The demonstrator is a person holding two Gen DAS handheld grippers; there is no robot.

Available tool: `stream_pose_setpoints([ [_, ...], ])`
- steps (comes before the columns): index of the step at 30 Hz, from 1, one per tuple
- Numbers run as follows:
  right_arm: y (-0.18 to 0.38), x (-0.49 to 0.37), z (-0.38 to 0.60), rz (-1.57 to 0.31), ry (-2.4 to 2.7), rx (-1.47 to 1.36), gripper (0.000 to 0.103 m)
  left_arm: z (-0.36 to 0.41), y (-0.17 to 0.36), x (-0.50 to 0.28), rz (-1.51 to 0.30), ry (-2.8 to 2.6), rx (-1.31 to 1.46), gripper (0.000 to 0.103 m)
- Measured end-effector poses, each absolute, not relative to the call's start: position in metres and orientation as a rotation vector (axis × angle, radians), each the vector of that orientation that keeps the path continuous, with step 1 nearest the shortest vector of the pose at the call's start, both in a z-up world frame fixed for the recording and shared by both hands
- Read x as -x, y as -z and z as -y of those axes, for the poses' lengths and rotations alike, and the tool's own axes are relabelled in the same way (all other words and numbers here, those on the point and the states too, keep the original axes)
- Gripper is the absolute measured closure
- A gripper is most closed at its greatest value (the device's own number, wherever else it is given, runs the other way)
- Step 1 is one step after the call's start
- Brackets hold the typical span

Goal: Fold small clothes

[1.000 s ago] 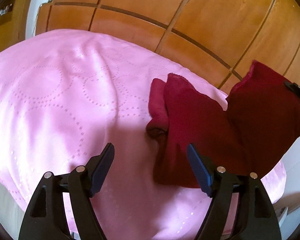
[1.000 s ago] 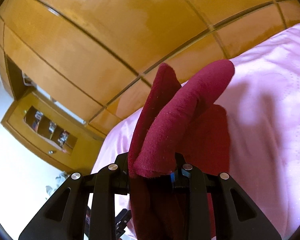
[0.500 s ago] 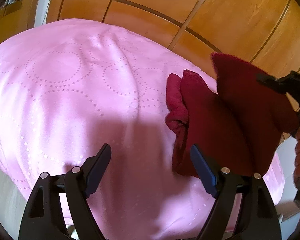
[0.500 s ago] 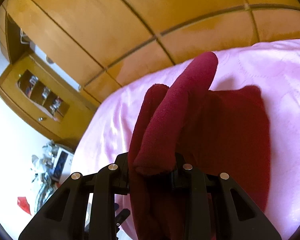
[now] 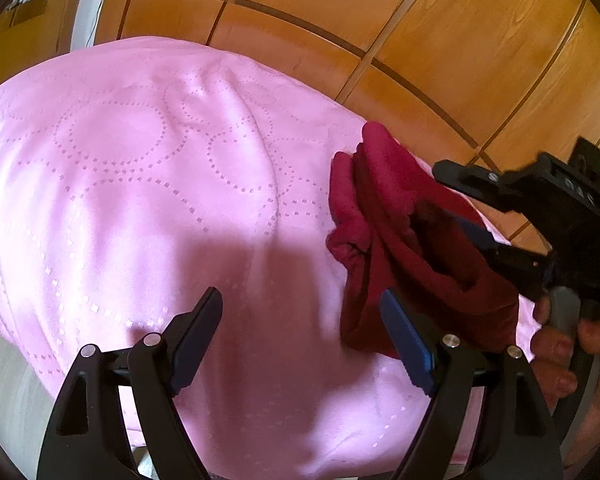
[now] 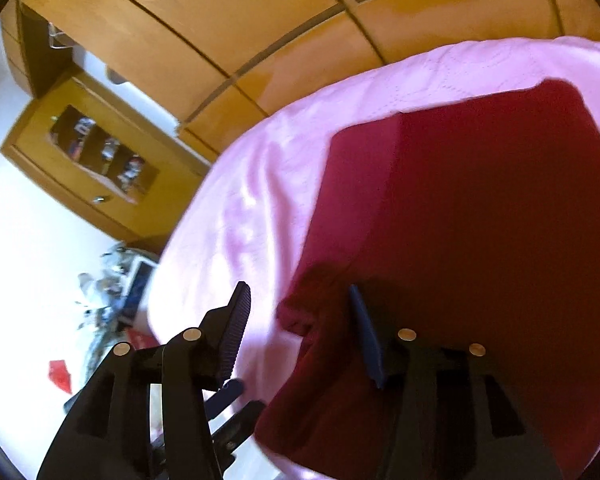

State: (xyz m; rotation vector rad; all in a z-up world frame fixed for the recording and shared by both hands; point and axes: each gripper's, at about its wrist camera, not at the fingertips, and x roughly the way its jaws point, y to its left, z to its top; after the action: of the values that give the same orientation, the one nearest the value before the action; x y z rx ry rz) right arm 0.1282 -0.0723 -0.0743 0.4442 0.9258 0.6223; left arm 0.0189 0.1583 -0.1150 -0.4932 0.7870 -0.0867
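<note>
1. The left gripper (image 5: 300, 332) hangs over the pink bedspread (image 5: 148, 184), jaws spread wide, holding nothing.
2. The right gripper (image 6: 300, 332) is also wide open and grips nothing; its right finger lies over the dark red garment (image 6: 480, 208), its left finger over bare bedspread. Whether the finger touches the cloth cannot be told.
3. One dark red garment lies on the bed near its right edge, close to the far side by the wooden wardrobe (image 5: 420, 32). It looks folded over on itself, with a bunched roll along its left side.
4. From the left gripper the garment lies forward and to the right, its near corner just behind that gripper's right finger. Its long axis seems to run from the near edge toward the wardrobe.
5. The right gripper is nearer, directly above the cloth, so it likely makes the next pinch.
6. Count: two grippers, one garment, one bedspread.
</note>
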Motion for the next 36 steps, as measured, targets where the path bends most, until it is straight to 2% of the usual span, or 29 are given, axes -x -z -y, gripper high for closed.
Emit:
stream_pose_setpoints([
  [1, 0.069, -0.128, 0.074, -0.912, -0.634, -0.452, 0.053, -0.158, 0.114, -0.019, -0.782, 0.09, 0.497, 0.022],
  [2, 0.066, -0.124, 0.078, -0.89, -0.648, -0.463, 0.049, -0.158, 0.112, -0.018, -0.775, 0.096, 0.501, 0.022],
  [3, 0.061, -0.119, 0.087, -0.86, -0.655, -0.475, 0.036, -0.158, 0.109, -0.017, -0.765, 0.103, 0.504, 0.022],
  [5, 0.053, -0.107, 0.106, -0.797, -0.626, -0.492, 0.028, -0.155, 0.104, -0.016, -0.748, 0.119, 0.505, 0.022],
  [10, 0.042, -0.081, 0.173, -0.692, -0.405, -0.492, 0.028, -0.137, 0.083, -0.016, -0.674, 0.203, 0.484, 0.022],
  [16, 0.056, -0.052, 0.225, -0.745, -0.15, -0.387, 0.028, -0.105, 0.058, -0.027, -0.641, 0.3, 0.384, 0.025],
  [20, 0.061, -0.035, 0.224, -0.76, -0.18, -0.324, 0.028, -0.091, 0.059, -0.039, -0.685, 0.346, 0.356, 0.046],
  [22, 0.068, -0.035, 0.217, -0.778, -0.175, -0.286, 0.028, -0.081, 0.067, -0.05, -0.746, 0.393, 0.333, 0.049],
  [23, 0.073, -0.038, 0.215, -0.791, -0.162, -0.27, 0.028, -0.077, 0.072, -0.056, -0.775, 0.397, 0.323, 0.062],
  [24, 0.079, -0.039, 0.215, -0.8, -0.155, -0.266, 0.028, -0.076, 0.075, -0.059, -0.8, 0.406, 0.324, 0.087],
  [25, 0.084, -0.044, 0.213, -0.805, -0.153, -0.261, 0.028, -0.076, 0.078, -0.063, -0.831, 0.425, 0.336, 0.096],
  [31, 0.099, -0.055, 0.203, -0.868, -0.167, -0.159, 0.028, -0.112, 0.053, -0.05, -0.832, 0.536, 0.484, 0.097],
  [36, 0.115, -0.053, 0.192, -0.926, -0.21, -0.088, 0.027, -0.117, 0.086, -0.041, -0.936, 0.472, 0.444, 0.097],
])
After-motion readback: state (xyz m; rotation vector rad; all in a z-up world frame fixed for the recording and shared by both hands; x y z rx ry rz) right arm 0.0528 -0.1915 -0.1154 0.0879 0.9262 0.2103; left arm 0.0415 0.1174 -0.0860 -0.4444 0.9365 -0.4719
